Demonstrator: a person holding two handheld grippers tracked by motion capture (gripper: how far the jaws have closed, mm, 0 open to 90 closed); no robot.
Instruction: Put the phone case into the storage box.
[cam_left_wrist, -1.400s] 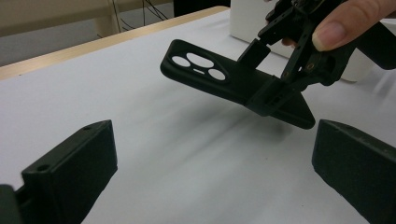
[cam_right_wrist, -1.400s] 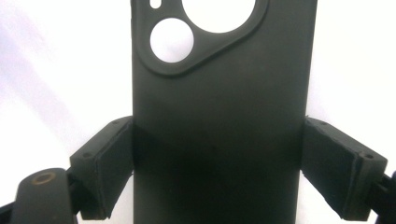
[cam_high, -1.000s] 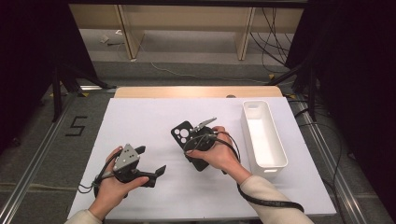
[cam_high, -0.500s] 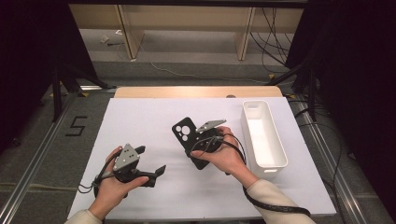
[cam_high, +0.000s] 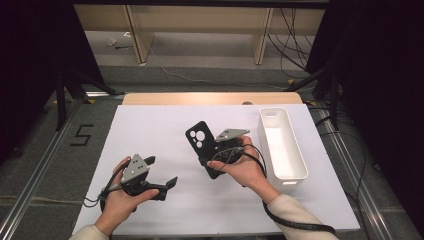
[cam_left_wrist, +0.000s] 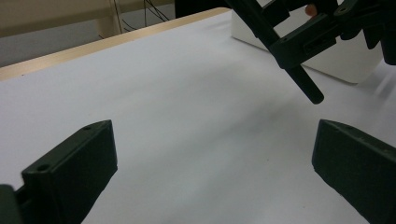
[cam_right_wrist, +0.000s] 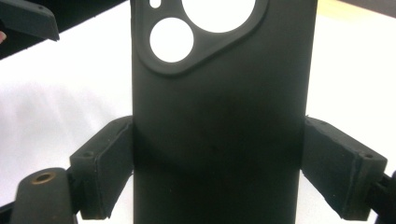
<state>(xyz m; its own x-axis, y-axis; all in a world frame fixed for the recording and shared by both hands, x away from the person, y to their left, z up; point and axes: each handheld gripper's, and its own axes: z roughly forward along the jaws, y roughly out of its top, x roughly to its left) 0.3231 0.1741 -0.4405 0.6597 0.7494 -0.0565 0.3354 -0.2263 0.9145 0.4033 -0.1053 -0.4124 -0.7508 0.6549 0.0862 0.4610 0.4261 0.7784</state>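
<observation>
A black phone case (cam_high: 199, 138) with round camera cut-outs is held above the white table sheet (cam_high: 150, 125) near its middle. My right gripper (cam_high: 214, 151) is shut on the case's lower half. In the right gripper view the case (cam_right_wrist: 219, 107) stands upright between the two jaws, which press on its long edges. My left gripper (cam_high: 161, 171) rests low at the front left of the sheet, apart from the case. Its jaws stand wide open with nothing between them, and bare sheet lies around my left gripper (cam_left_wrist: 215, 158).
A long white bin (cam_high: 294, 155) lies at the right side of the sheet, just beyond the right hand; its side (cam_left_wrist: 345, 60) also appears in the left gripper view. A wooden table edge (cam_high: 210, 98) runs along the back. Metal rails flank the table.
The right gripper has turned slightly with the case, its grey top plate swinging a little to the right. The left gripper has not moved.
</observation>
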